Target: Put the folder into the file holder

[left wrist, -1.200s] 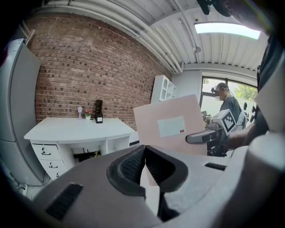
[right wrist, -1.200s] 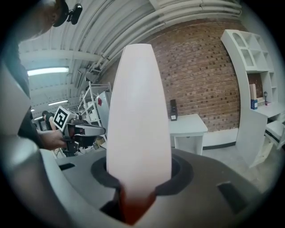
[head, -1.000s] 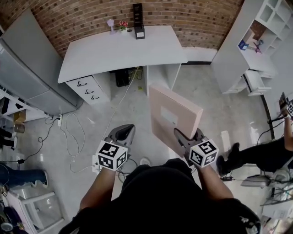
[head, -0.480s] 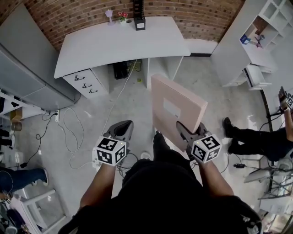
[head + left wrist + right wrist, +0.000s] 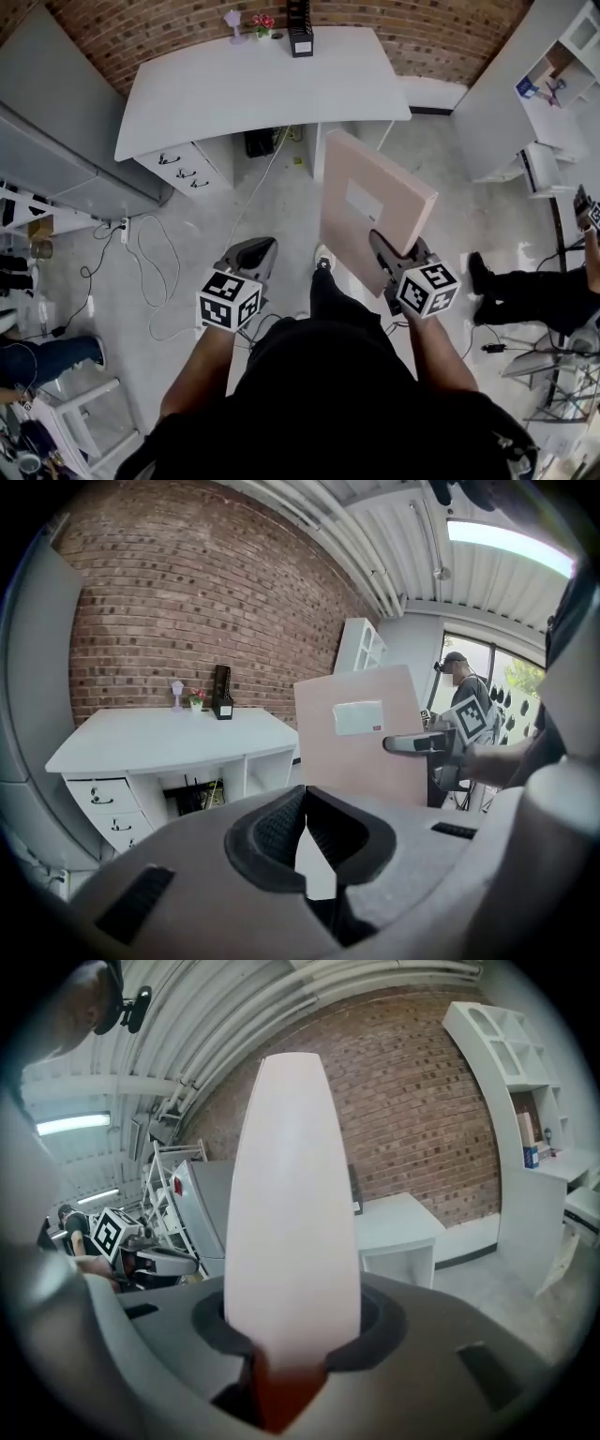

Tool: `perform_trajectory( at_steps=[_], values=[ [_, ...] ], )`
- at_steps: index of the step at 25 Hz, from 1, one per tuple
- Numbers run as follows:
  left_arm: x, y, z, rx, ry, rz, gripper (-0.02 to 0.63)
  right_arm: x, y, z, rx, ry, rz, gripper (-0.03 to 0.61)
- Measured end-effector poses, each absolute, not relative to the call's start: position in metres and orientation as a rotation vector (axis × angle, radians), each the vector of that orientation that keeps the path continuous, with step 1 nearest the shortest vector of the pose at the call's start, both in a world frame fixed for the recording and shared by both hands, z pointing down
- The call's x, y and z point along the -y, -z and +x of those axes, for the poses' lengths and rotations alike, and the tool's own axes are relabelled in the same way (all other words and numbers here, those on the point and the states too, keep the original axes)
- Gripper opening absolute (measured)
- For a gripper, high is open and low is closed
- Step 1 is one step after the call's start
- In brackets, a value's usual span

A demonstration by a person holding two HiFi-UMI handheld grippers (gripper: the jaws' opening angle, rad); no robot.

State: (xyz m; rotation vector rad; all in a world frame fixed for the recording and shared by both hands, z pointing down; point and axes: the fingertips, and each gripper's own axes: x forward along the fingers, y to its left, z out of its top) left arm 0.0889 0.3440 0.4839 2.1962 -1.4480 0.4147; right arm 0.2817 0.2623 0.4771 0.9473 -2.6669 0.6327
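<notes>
- The step in hand, as I judge it, is the carry: the folder [image 5: 373, 208] is up in the air over the floor, well apart from the desk [image 5: 244, 89] ahead.
- The right gripper [image 5: 382, 251] pinches the folder by its near lower edge. In the right gripper view the pink board [image 5: 292, 1185] stands on edge between the jaws, which clamp both of its faces.
- The folder tilts up and away from the person, with its pale label facing left.
- The left gripper [image 5: 251, 261] carries nothing. Its jaws are pressed together at the tips, with only floor showing behind them.
- The file holder [image 5: 300, 36], a dark upright box, stands at the far edge of the desk beside a small pot of flowers [image 5: 263, 22]. Nothing is in it that I can make out.
- The next move calls for closing the gap to the desk and reaching across its whole depth.
- The folder's lower edge then has to line up with the holder's open top before it goes down.
- The holder looks light, so the free left gripper may need to steady it.
</notes>
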Motion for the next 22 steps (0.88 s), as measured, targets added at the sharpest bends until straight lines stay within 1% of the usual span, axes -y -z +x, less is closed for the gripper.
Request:
perform_trajectory(
  at_steps=[4,8,14,22],
  values=[
    [-0.295,-0.473,0.069,1.498,-0.435,2.192,0.005,-0.207,-0.467,0.257,2.699,-0.606,0.897,0.167],
    [-0.244,-0.459,0.051,1.554,-0.39,2.167,0.005,-0.152,-0.448,0.237,2.735,-0.559,0.855,0.167],
    [-0.181,-0.449,0.037,1.615,-0.353,2.151,0.005,-0.079,-0.425,0.222,2.802,-0.454,0.817,0.167],
    [-0.109,-0.452,0.053,1.588,-0.381,2.191,0.005,-0.035,-0.453,0.21,2.771,-0.572,0.794,0.167]
  ],
)
